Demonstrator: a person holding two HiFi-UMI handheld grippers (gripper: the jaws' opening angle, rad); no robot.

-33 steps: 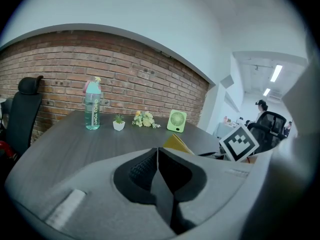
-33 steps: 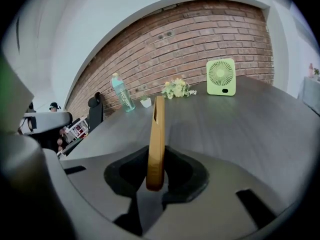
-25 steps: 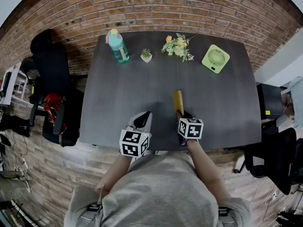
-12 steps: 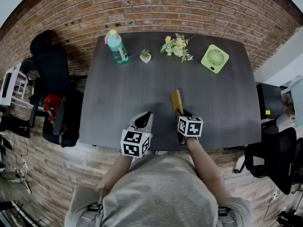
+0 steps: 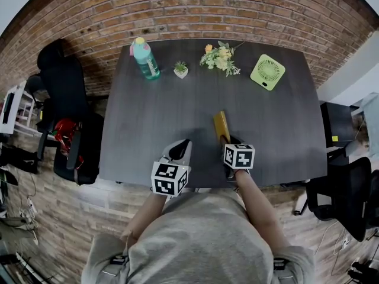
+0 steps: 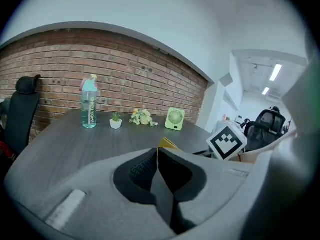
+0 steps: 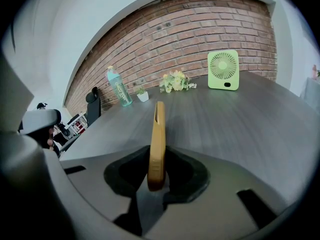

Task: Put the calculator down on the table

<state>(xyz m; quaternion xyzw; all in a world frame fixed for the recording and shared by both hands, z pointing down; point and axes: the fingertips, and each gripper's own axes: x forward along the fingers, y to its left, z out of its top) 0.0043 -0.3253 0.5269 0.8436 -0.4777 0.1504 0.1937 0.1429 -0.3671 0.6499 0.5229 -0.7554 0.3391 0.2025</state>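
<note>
Yellow and slim, the calculator (image 7: 156, 144) stands on its thin edge between the jaws of the right gripper (image 5: 228, 142), which are clamped on its near end, so that the rest of it juts forward and away from the person. It is over the near half of the table (image 5: 177, 105), a little right of centre; whether its far end touches the top cannot be told. The right forearm reaches straight out from the body and the gripper tips downward toward the tabletop. The left gripper (image 6: 158, 156) is held just beside it at the table's near edge, on a bent arm, pointing forward and slightly down. Its jaws are pressed together with nothing between them. The tabletop is dark grey with a wood grain. Along its far edge, well apart from both grippers, stand a teal bottle (image 5: 145, 59) with a pink and yellow cap, a small potted plant (image 5: 182, 70) in a white pot, a spray of flowers (image 5: 220, 58) and a light green fan (image 5: 267, 72). Behind the table runs a red brick wall (image 5: 195, 10). A black office chair (image 5: 62, 87) stands to the left of the table, another (image 5: 349, 200) to the right, on a floor (image 5: 53, 218) of pale wood-look planks.
</note>
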